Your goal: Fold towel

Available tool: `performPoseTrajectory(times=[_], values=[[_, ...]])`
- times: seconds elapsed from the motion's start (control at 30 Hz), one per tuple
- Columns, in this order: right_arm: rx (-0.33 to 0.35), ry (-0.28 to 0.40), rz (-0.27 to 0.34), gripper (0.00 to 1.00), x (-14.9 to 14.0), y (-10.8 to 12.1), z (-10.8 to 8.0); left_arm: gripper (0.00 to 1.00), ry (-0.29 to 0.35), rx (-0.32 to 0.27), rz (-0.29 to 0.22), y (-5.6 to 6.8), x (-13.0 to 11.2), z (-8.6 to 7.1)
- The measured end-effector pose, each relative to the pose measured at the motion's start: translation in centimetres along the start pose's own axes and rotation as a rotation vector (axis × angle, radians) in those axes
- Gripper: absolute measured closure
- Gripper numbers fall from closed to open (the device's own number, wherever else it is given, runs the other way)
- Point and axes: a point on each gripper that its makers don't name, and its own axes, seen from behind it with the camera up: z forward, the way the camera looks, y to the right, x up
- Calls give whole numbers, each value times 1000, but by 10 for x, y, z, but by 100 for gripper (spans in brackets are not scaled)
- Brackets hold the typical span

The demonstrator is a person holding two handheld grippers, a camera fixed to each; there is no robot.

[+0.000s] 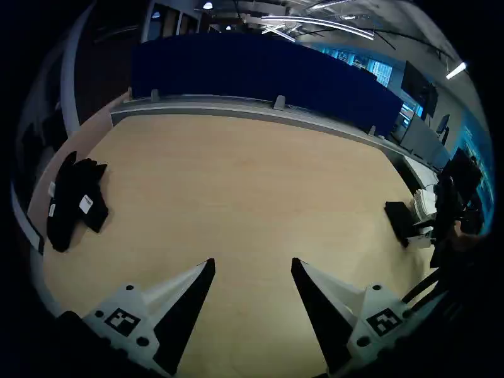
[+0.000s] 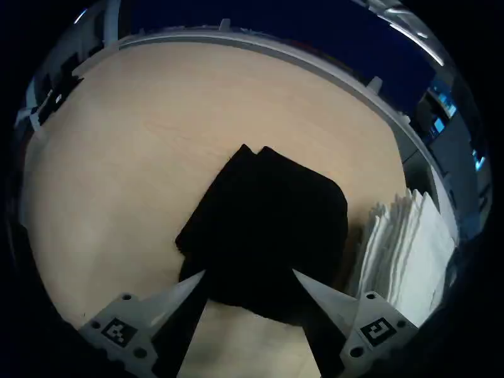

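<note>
Towel handling note: both grippers free, nothing held

Position. Black towel [image 2: 271, 214] lies on the wooden table [image 2: 126, 157], directly ahead of the right gripper [image 2: 249, 276]. It sits as a compact, roughly rectangular heap. Two corners meet at its far edge with a small notch between them, so it looks doubled over at least once. A white stack of folded cloths [image 2: 409, 252] stands just beside it, on the right of the right gripper view. Whether the two touch cannot be told.

Fingers. Right gripper: fingers spread wide, tips over the towel's near edge, nothing pinched. Whether the tips rest on the fabric cannot be told. Left gripper [image 1: 252, 264]: fingers likewise spread, over bare table, holding nothing. A black pile [image 1: 75, 195] of cloth with white tags lies well apart, at the left of the left gripper view.

Handling (judgement). Towel is likely soft, limp and light, with no stiffness, so it should sag from any held point. Layers may slip over each other, and a shallow pinch could lift only the top one. Best hold is probably at a corner or along an edge, pinching through all layers. One gripper on each corner of the same edge would keep the fold line straight. The table looks smooth, so the towel may slide if pushed rather than lifted. The white stack is close enough to get dragged along.
</note>
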Motion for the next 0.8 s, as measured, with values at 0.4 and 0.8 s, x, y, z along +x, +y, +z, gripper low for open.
performPoseTrajectory(times=[0.4,0.8], values=[[-36,115,86,14,39,0,-26,10,27,-8,-5,-9,11,0],[-152,484,281,14,132,-8,-96,11,90,-37,7,-21,40,3]])
